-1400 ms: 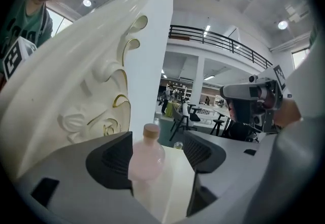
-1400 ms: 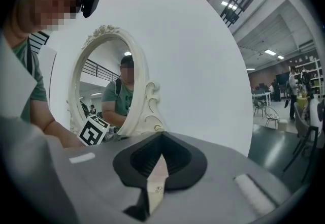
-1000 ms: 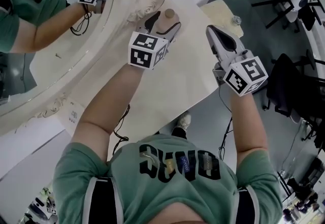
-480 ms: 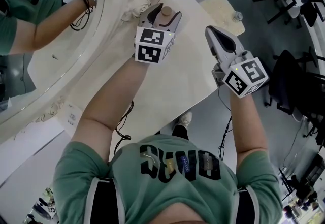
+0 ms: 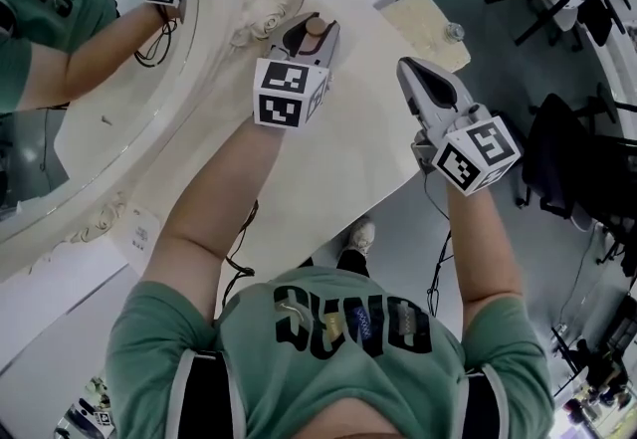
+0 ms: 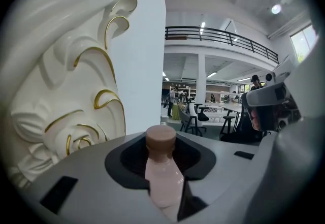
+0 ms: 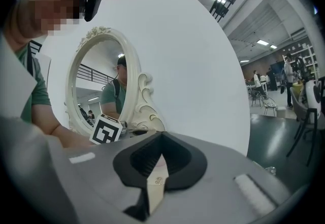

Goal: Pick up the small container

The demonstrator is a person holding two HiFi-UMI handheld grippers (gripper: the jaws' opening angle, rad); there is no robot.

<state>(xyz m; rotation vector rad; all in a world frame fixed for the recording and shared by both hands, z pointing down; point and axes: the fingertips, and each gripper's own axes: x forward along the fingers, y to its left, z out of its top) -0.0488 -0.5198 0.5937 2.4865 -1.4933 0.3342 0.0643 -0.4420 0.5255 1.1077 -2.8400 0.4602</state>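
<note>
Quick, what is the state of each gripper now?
Left gripper: jaws have just been closing, now gripping the small container.
Right gripper: closed, holding nothing.

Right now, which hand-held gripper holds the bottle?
The left hand-held gripper: its jaws have just been closing on the pink bottle; the right hand-held gripper is empty.

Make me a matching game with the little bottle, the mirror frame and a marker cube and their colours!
Things: 1 small container; 2 mirror frame; 3 marker cube.
Colours: a black-and-white squares; b pink, brown cap; c white, gold curls.
Pairs: 1-b; 2-c; 3-a.
The left gripper's jaws have just been closing, with the container between them.
</note>
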